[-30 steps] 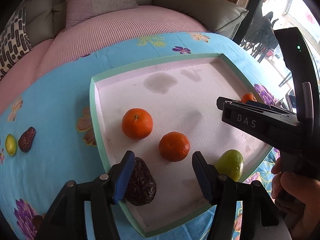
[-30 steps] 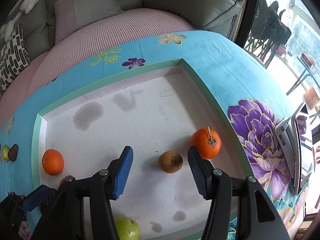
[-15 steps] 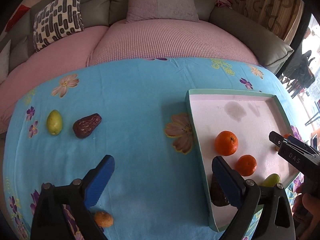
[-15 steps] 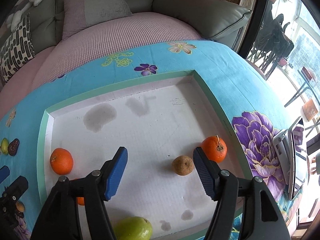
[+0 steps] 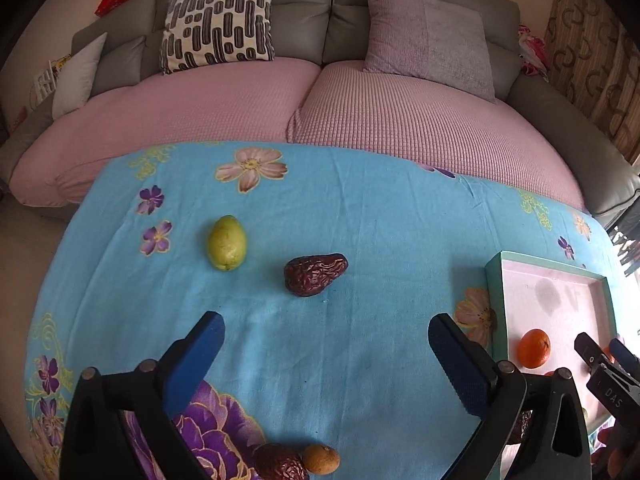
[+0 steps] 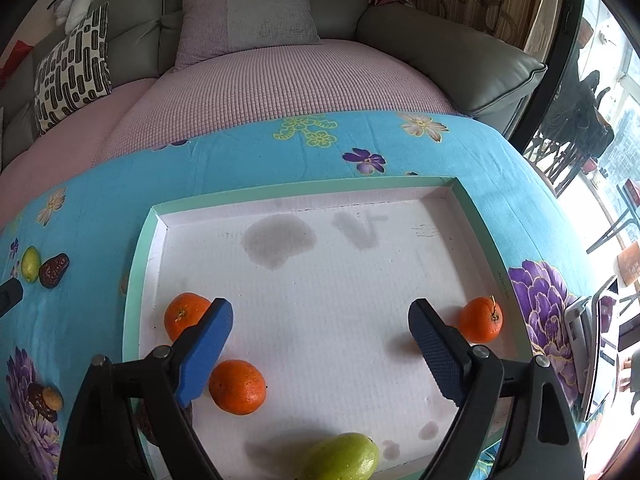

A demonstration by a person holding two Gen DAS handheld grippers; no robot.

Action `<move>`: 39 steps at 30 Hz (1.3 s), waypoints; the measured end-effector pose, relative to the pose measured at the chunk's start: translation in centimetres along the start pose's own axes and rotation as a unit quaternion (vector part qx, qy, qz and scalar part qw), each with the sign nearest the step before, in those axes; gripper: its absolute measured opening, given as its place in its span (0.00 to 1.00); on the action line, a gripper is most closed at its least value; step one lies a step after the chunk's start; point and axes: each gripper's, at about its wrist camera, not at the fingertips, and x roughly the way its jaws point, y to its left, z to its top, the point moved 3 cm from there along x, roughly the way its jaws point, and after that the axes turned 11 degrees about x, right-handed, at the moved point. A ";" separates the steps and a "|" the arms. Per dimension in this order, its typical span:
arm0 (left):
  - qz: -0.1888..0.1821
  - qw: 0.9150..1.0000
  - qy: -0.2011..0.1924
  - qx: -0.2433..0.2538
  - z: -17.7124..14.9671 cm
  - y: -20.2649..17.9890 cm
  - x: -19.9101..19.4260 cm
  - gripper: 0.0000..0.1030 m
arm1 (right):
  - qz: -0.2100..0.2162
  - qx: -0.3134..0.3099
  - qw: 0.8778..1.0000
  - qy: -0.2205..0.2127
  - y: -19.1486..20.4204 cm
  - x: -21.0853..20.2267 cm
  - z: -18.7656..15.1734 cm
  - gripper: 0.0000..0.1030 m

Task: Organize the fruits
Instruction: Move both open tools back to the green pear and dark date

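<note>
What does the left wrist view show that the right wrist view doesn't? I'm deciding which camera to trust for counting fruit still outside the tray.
Only the left wrist view shows the cloth around the green fruit and dark wrinkled fruit close up, between its opening, empty left claw.

Only the right wrist view shows the tray interior whole: three oranges, a green fruit, and the opening, empty right claw.

Both show the two loose fruits, a small brown fruit and the sofa.
</note>
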 end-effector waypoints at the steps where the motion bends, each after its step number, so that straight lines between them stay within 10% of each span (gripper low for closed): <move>1: 0.002 1.000 0.000 -0.002 0.0 0.3 0.0 1.00 | 0.006 -0.001 1.000 -0.004 0.4 -0.3 0.0 0.88; 28: 0.080 0.994 -0.020 -0.074 1.1 8.7 0.9 1.00 | 0.166 -0.035 0.985 -0.036 13.1 -3.5 3.1 0.92; 39: 0.065 0.993 0.001 -0.103 1.3 10.1 4.0 1.00 | 0.152 -0.094 0.983 0.031 17.3 1.2 1.9 0.92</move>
